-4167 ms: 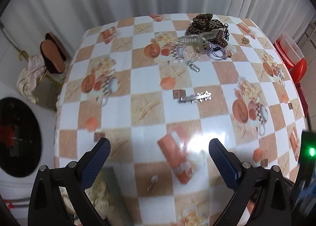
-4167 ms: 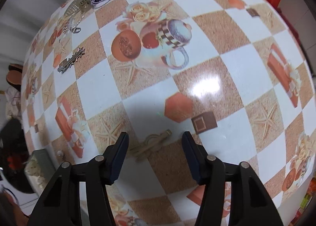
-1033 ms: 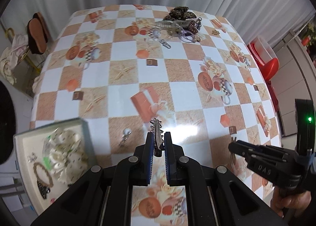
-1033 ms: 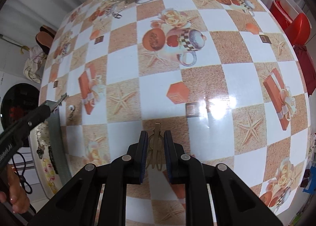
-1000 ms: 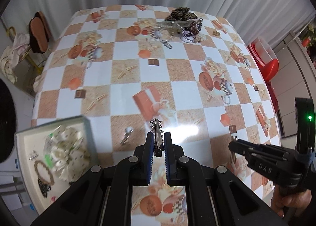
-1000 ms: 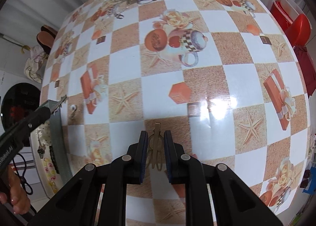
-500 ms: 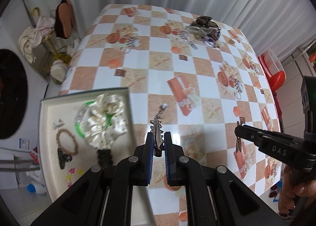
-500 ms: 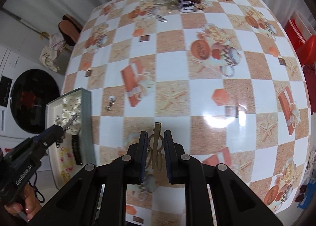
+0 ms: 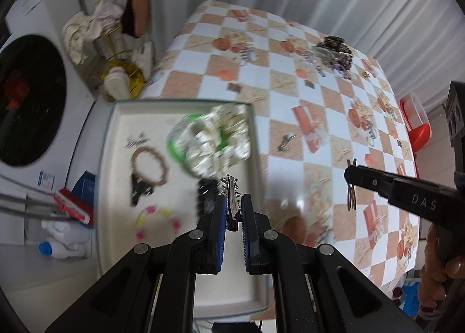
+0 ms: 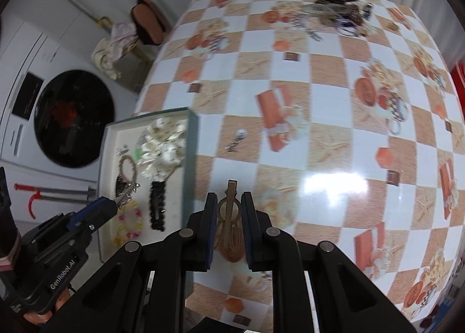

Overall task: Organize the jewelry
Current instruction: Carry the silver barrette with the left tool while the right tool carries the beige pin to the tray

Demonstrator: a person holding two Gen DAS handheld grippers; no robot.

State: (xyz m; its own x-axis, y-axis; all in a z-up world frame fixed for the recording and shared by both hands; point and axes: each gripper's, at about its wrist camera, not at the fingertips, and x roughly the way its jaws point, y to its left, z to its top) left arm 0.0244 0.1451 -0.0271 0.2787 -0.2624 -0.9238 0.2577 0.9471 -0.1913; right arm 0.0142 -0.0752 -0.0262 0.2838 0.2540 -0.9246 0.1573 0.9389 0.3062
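While the white shallow rectangular tray (image 9: 110,141) lies at the left corner of the checked orange-and-white tablecloth (image 9: 290,91), several pieces are seen inside it: a brown beaded bracelet (image 9: 149,166), a cream fabric scrunchie (image 9: 216,141) and a black hair clip (image 10: 157,208). Above the tray's right part, the left gripper (image 9: 231,211) is held narrow, its blue-padded fingers (image 9: 220,214) clamped on a silver toothed hair clip (image 9: 231,196) that points forward and is lifted clear of the tray floor. On the cloth just right of the tray, a small silver earring (image 9: 285,141) is seen lying alone. Further right, the right gripper (image 10: 229,216) is closed on a bronze oval hair clip (image 10: 229,222), carried above the tablecloth near the tray's right wall. At the far edge of the table, a pile of mixed dark and metallic jewellery (image 10: 334,10) is left well apart from both grippers.
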